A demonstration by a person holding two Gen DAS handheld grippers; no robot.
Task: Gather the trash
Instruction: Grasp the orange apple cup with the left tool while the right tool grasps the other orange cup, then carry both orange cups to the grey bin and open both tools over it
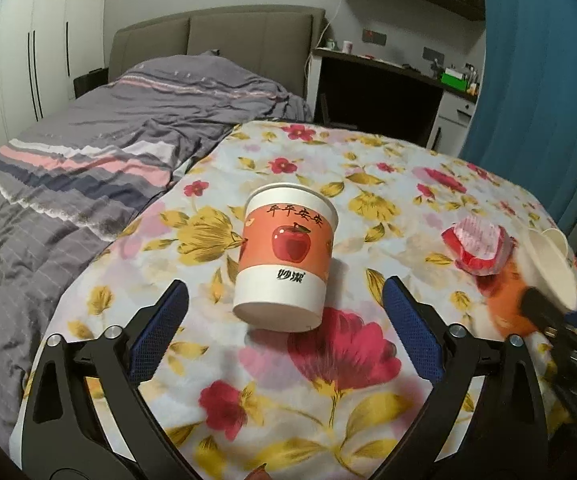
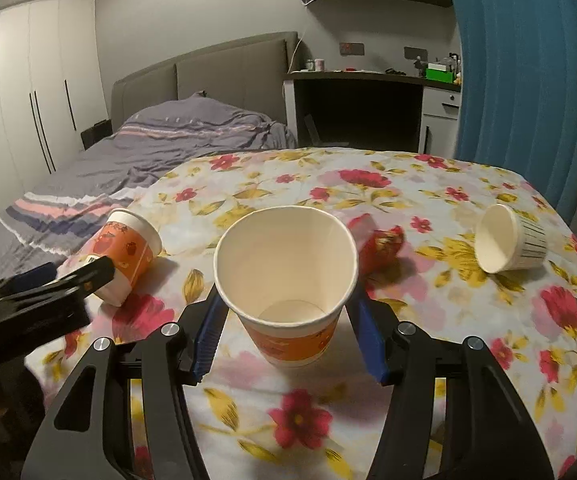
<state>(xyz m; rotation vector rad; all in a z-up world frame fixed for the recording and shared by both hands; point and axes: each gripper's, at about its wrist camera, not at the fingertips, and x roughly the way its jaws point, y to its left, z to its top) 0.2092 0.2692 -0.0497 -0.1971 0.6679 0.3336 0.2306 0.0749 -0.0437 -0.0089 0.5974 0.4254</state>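
An orange paper cup with an apple print (image 1: 284,256) lies tilted on the floral tablecloth (image 1: 328,360), its base toward me. My left gripper (image 1: 288,322) is open, its blue pads just short of that cup on either side. My right gripper (image 2: 286,320) is shut on a second orange paper cup (image 2: 288,280), which stands upright with its empty mouth facing me and the pads against its sides. A crumpled red wrapper (image 2: 380,244) lies right behind it. A small white ribbed cup (image 2: 508,244) lies on its side to the right.
The table (image 2: 448,400) ends close behind the cups. A bed with a grey striped duvet (image 1: 88,152) lies to the left, a dark desk (image 2: 360,108) stands behind, and a blue curtain (image 2: 528,80) hangs at the right.
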